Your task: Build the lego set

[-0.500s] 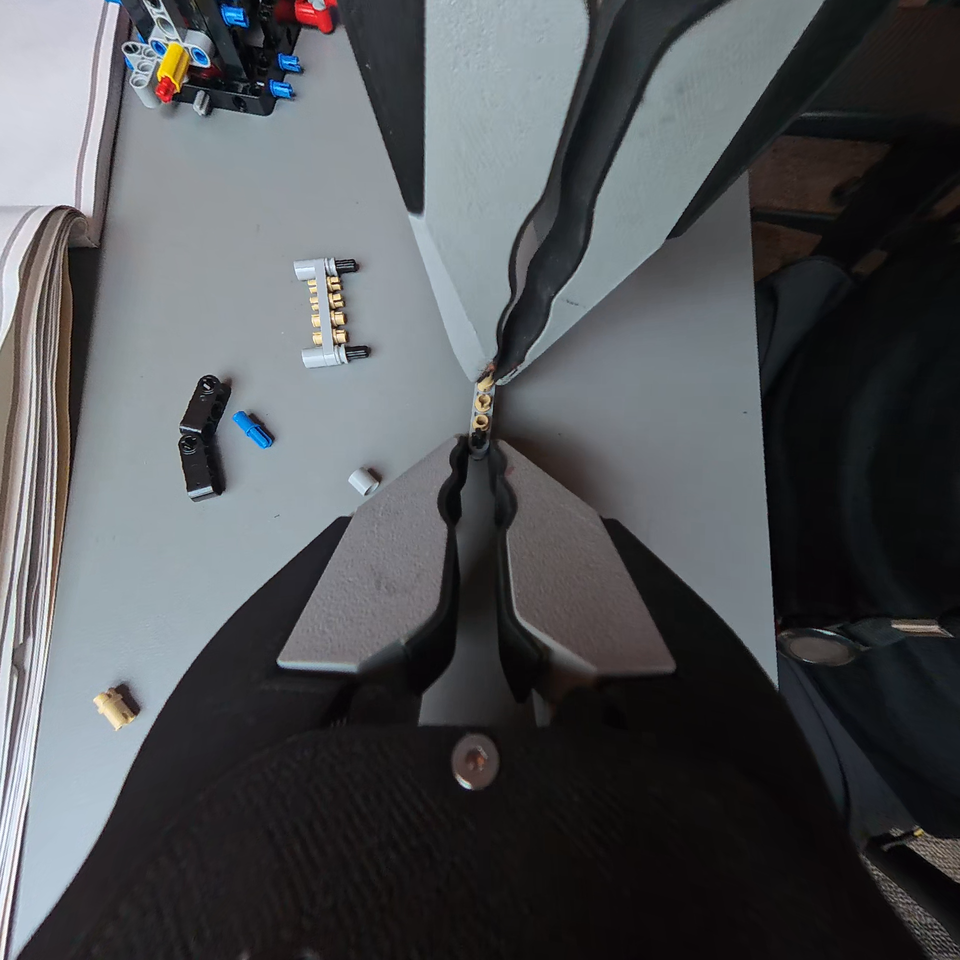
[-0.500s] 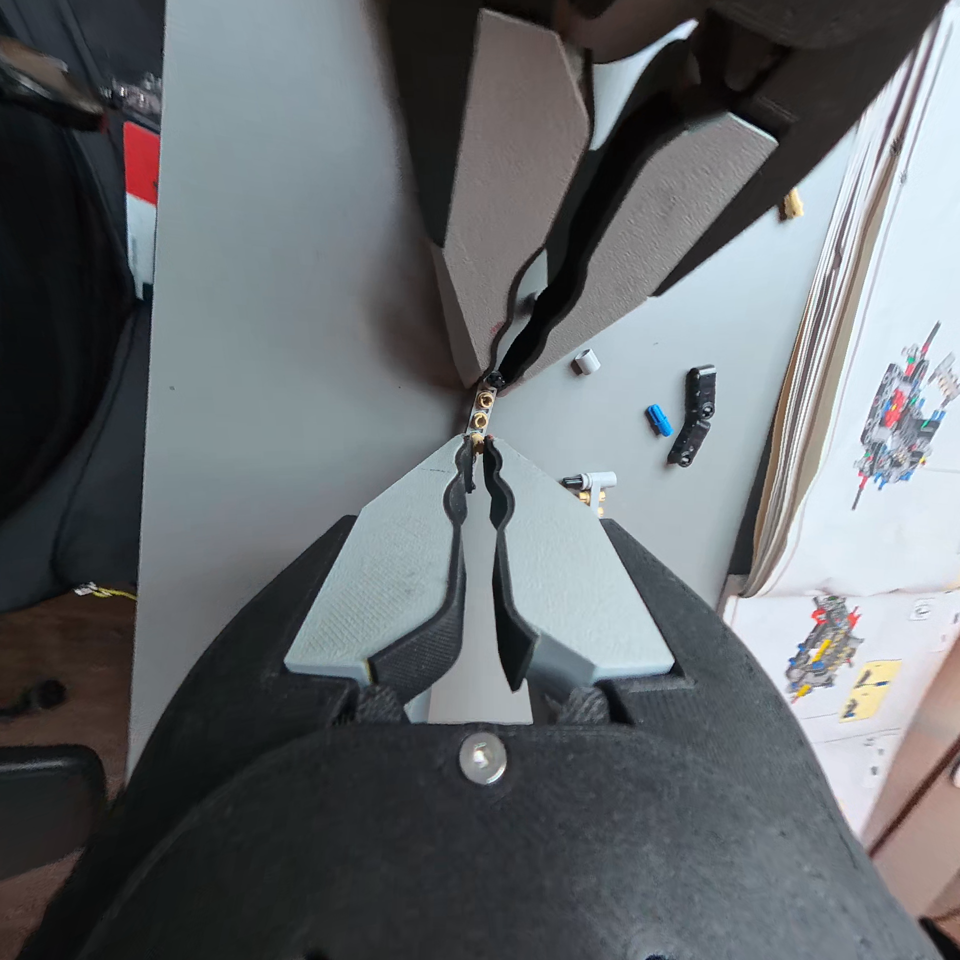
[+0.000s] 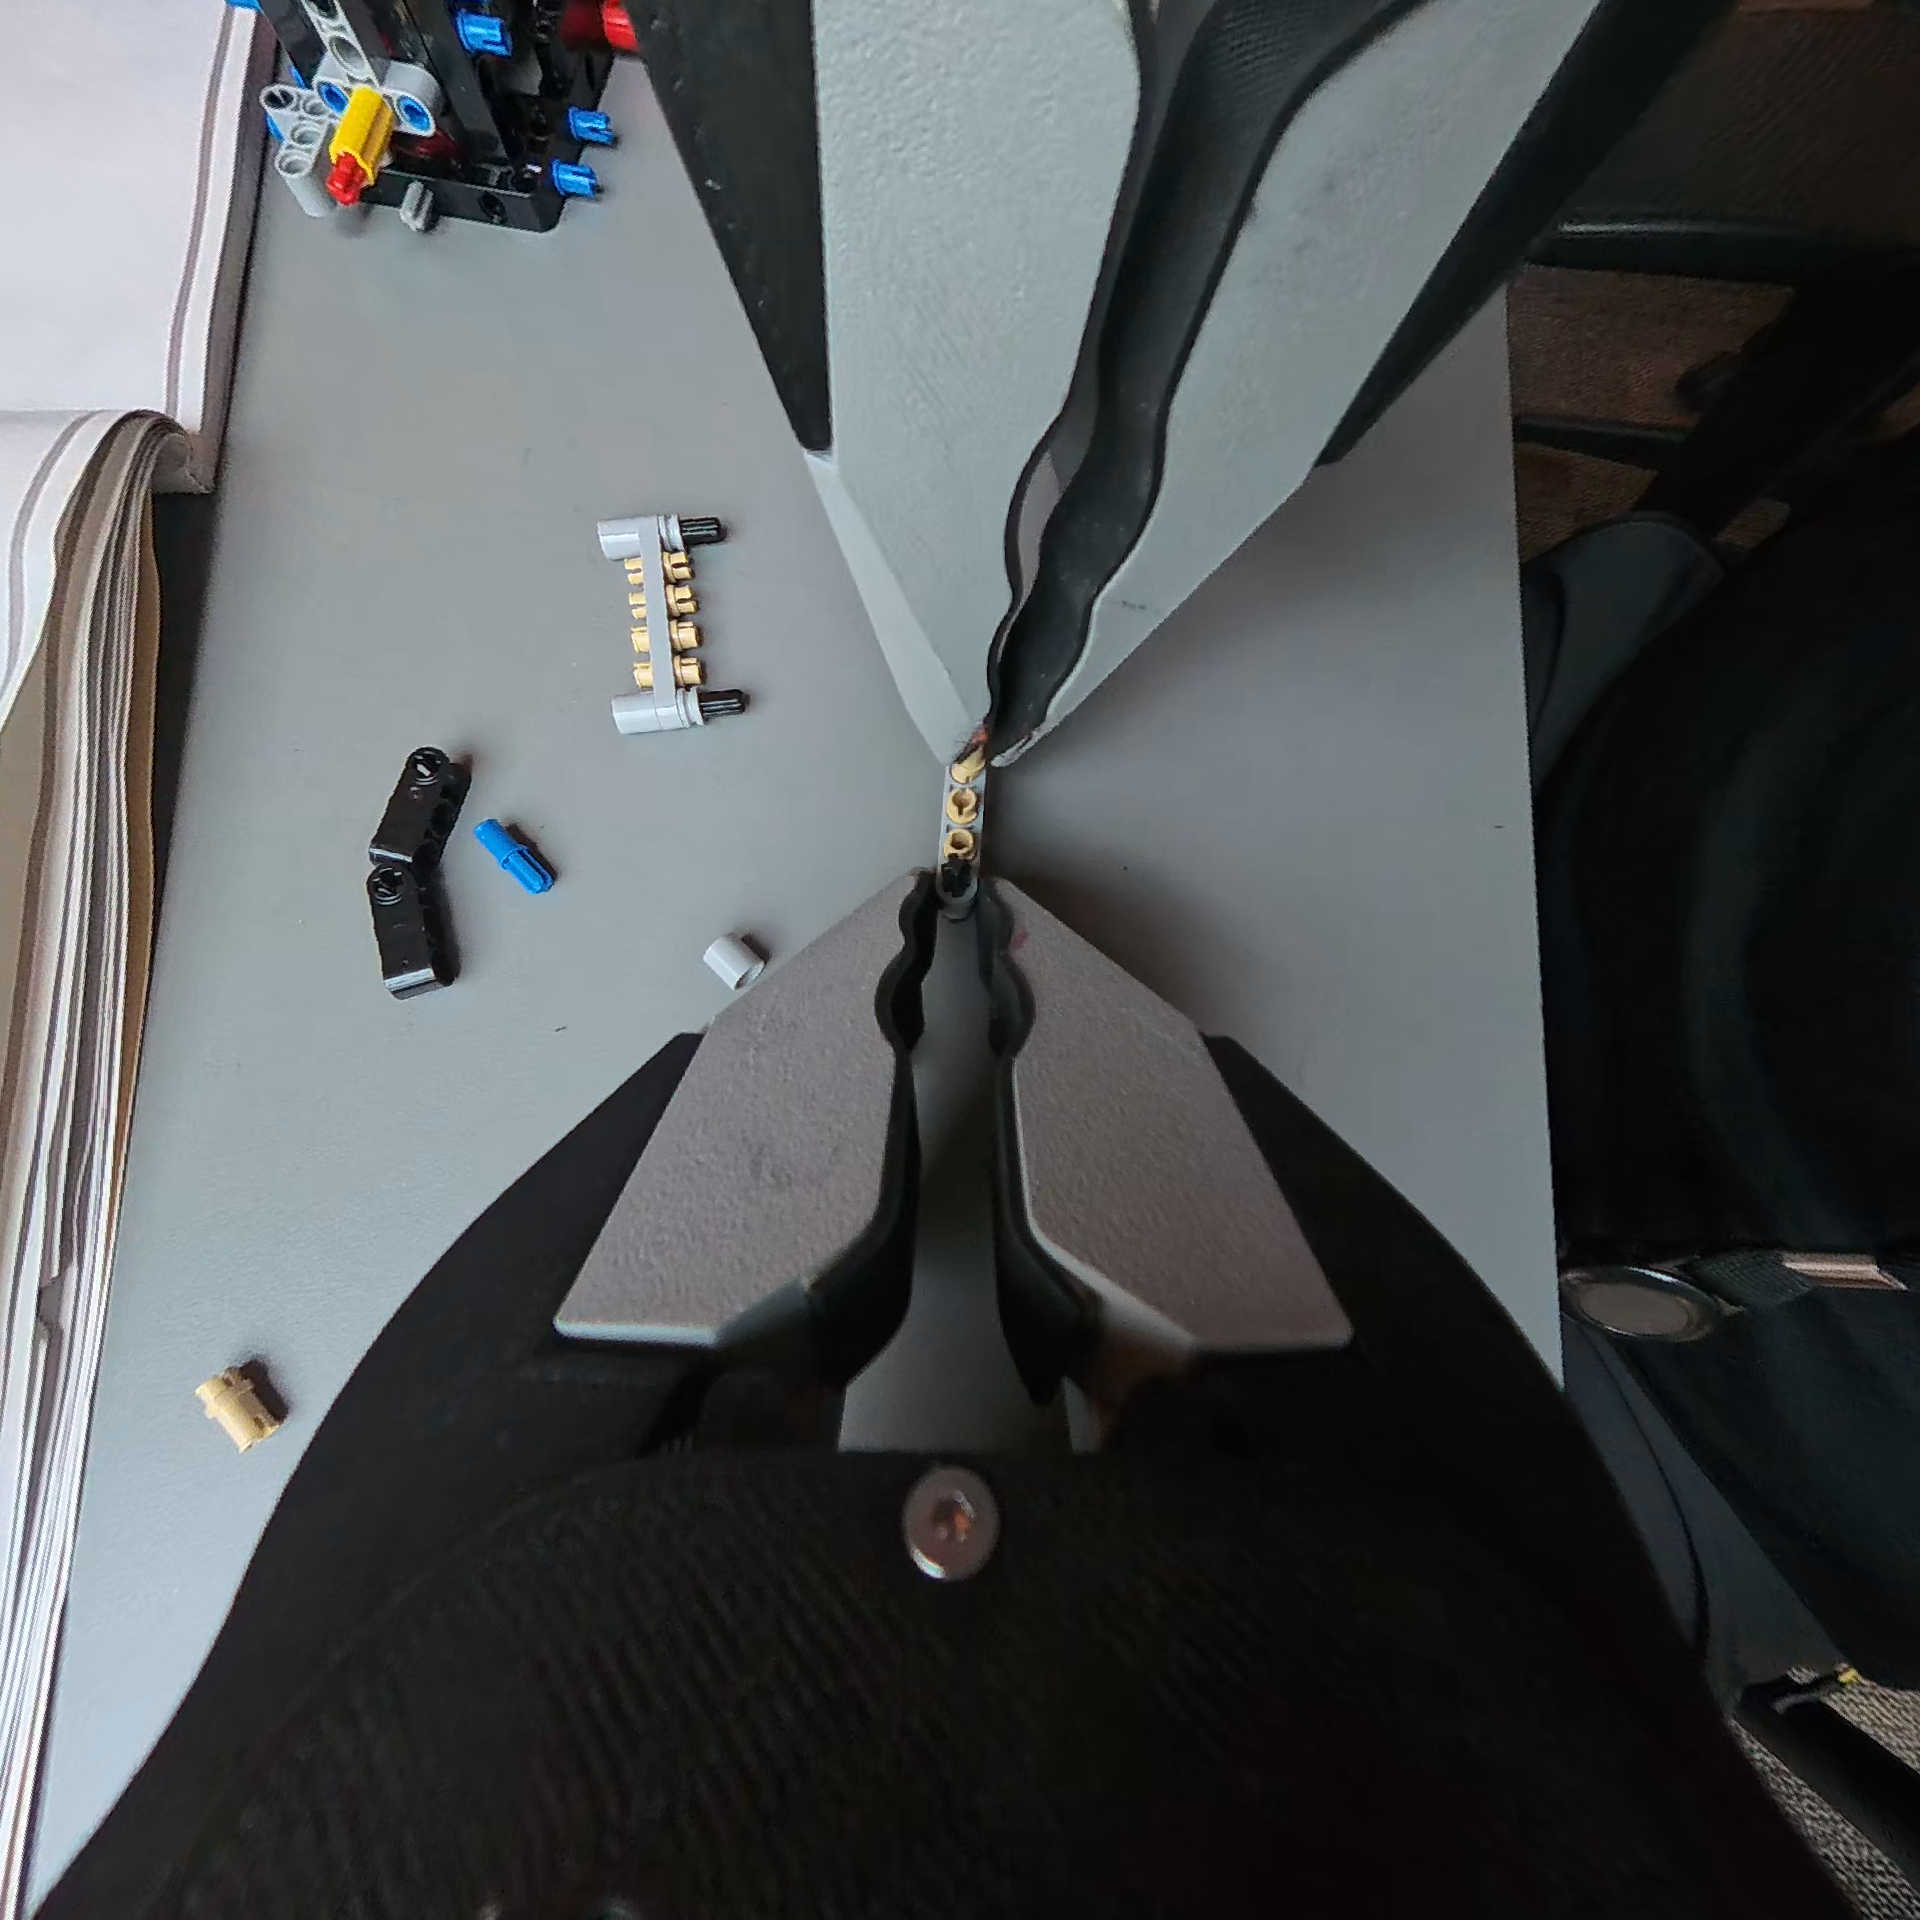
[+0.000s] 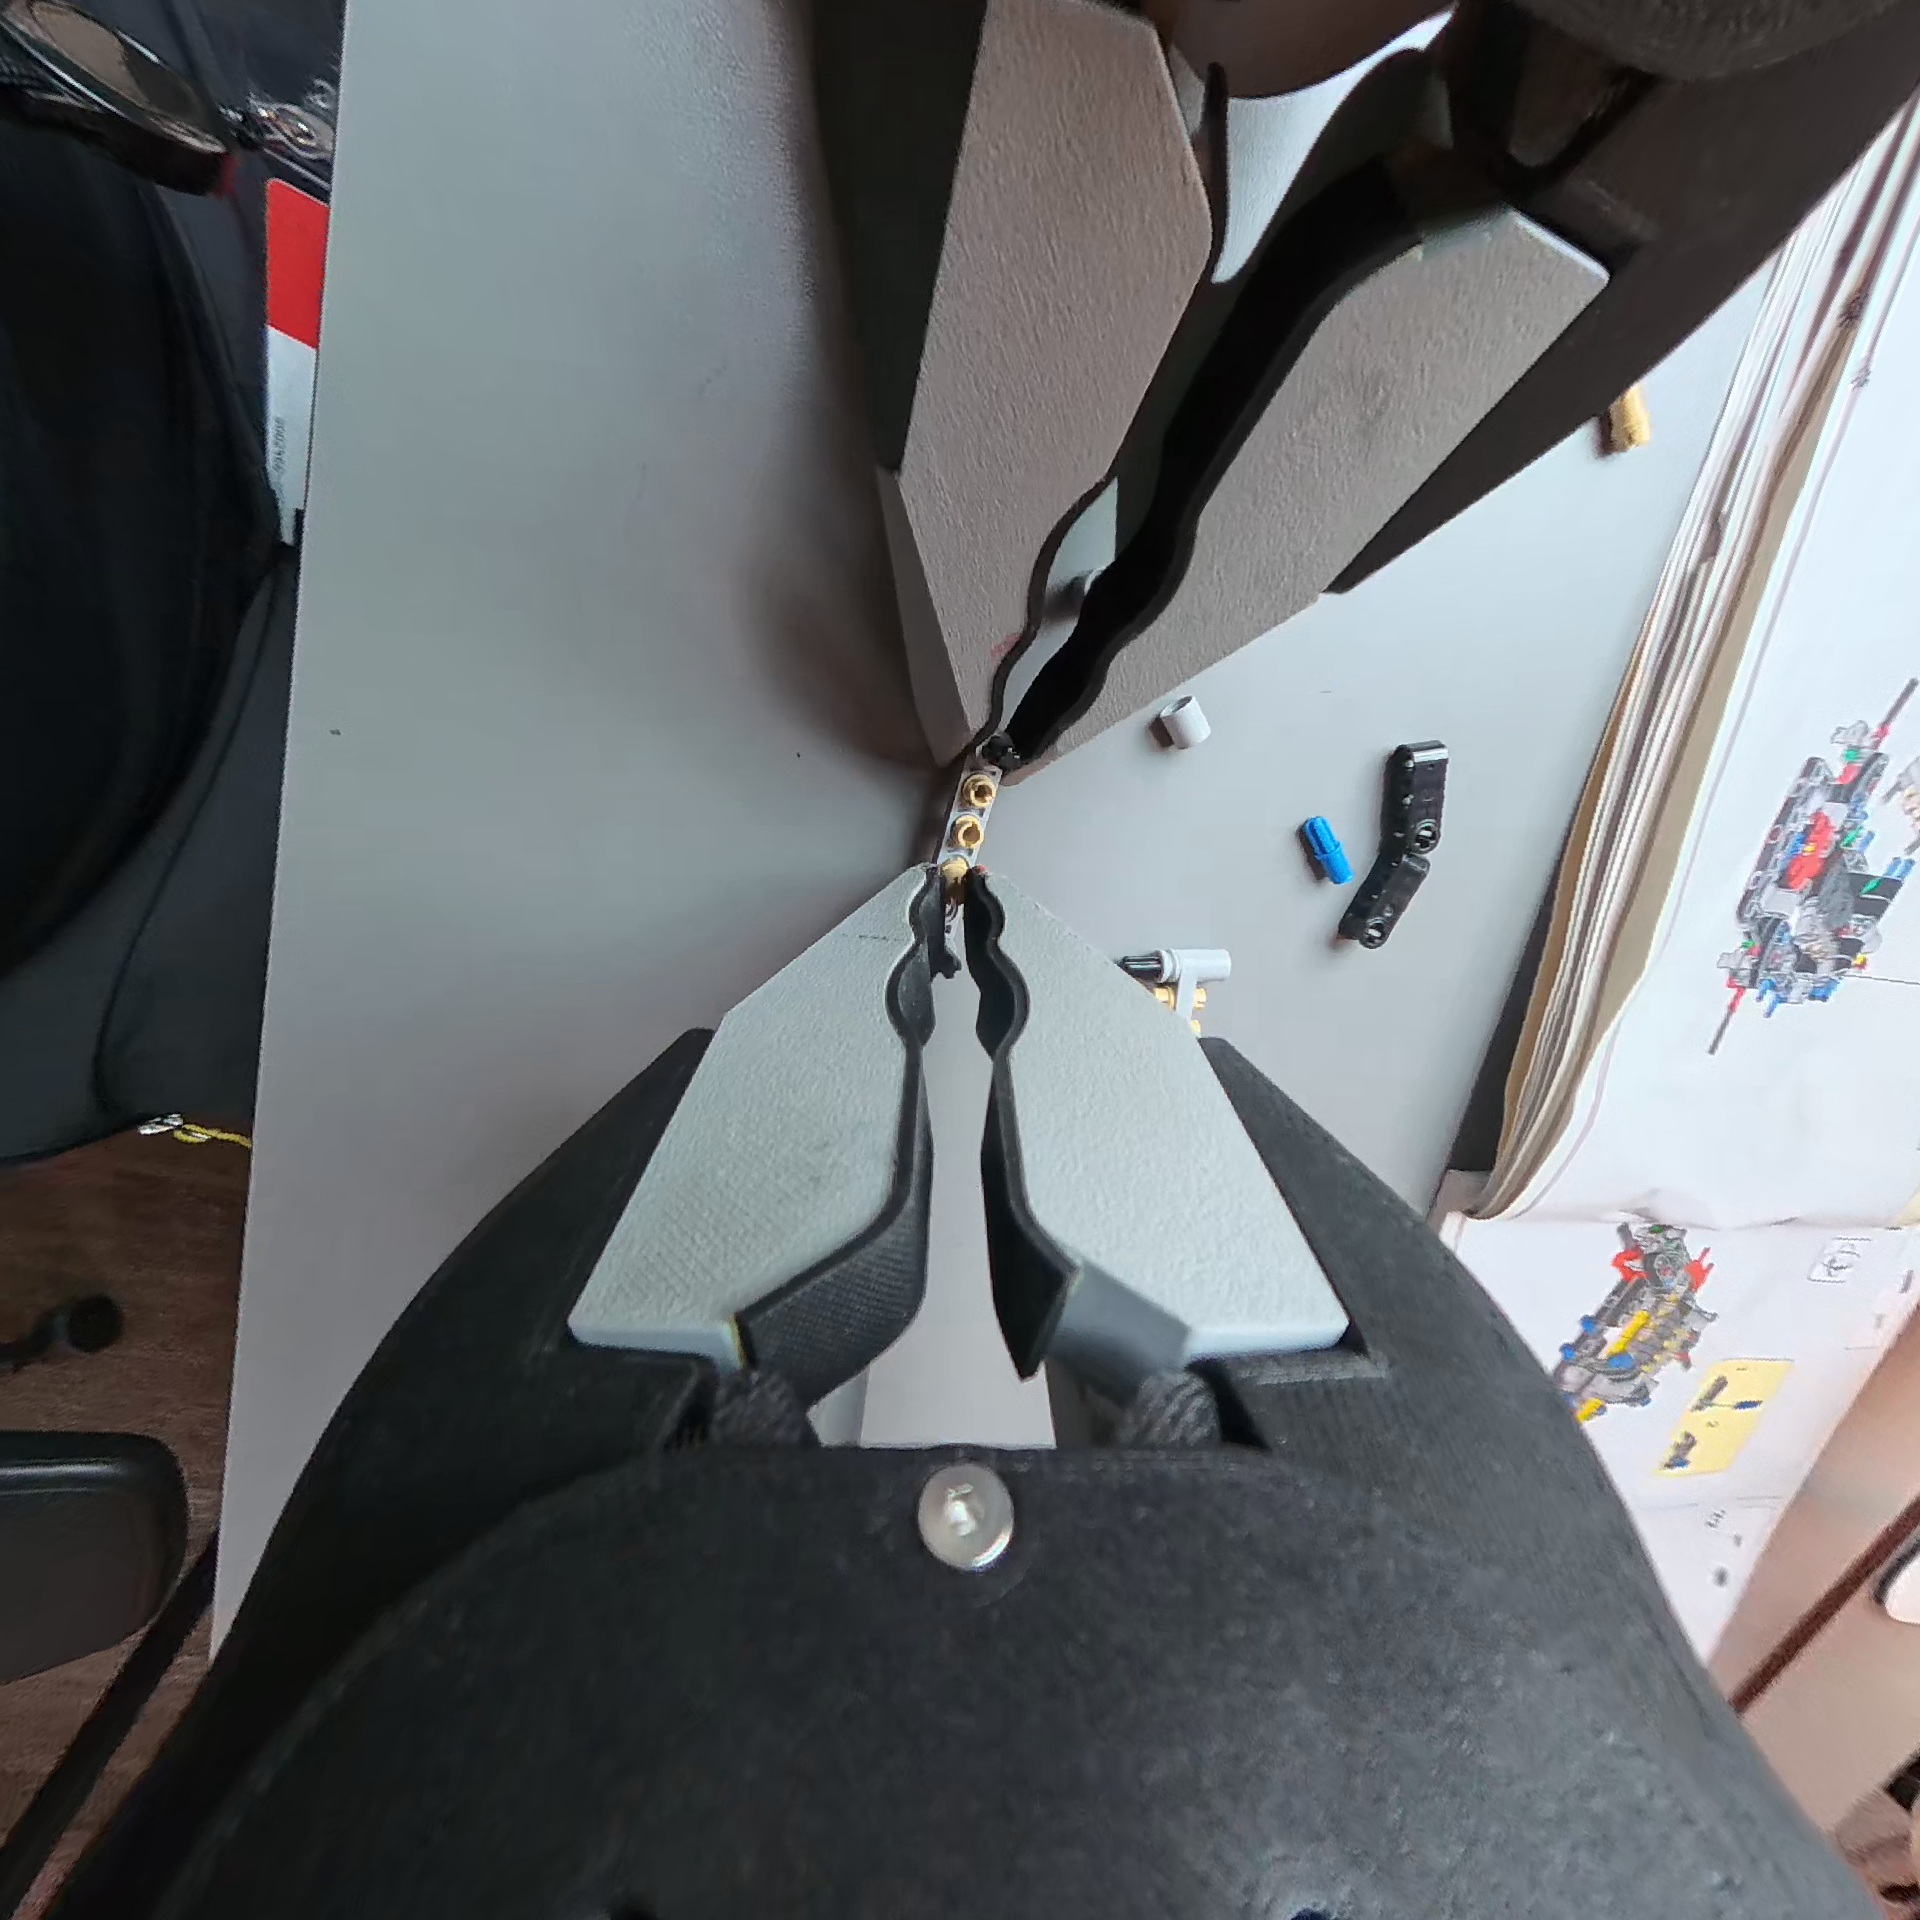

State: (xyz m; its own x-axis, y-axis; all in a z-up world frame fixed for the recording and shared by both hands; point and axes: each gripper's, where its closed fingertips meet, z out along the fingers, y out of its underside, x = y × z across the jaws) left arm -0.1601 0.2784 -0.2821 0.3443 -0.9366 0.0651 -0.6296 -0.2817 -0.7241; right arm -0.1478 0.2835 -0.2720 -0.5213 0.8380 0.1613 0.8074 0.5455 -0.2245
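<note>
1. Partly built black plastic frame with blue pins [image 3: 457, 114] sits far left.
2. Loose black angled beam [image 3: 414, 873] and blue pin [image 3: 513, 856] await fitting.
3. Left gripper [image 3: 958, 902] and right gripper [image 4: 954, 879] each pinch one end of thin grey beam with tan pins [image 3: 962, 821], held above the grey table [image 3: 1247, 883].

— What are the tongs [image 3: 958, 902] made of?
— Grainy matt grey plastic with black rubbery liners; a shiny metal screw [image 3: 951, 1524] at six o'clock.
— And the table [image 3: 416, 1091]?
— Smooth, matt grey. The blue pin [image 3: 514, 856] at nine o'clock is glossy plastic.
</note>
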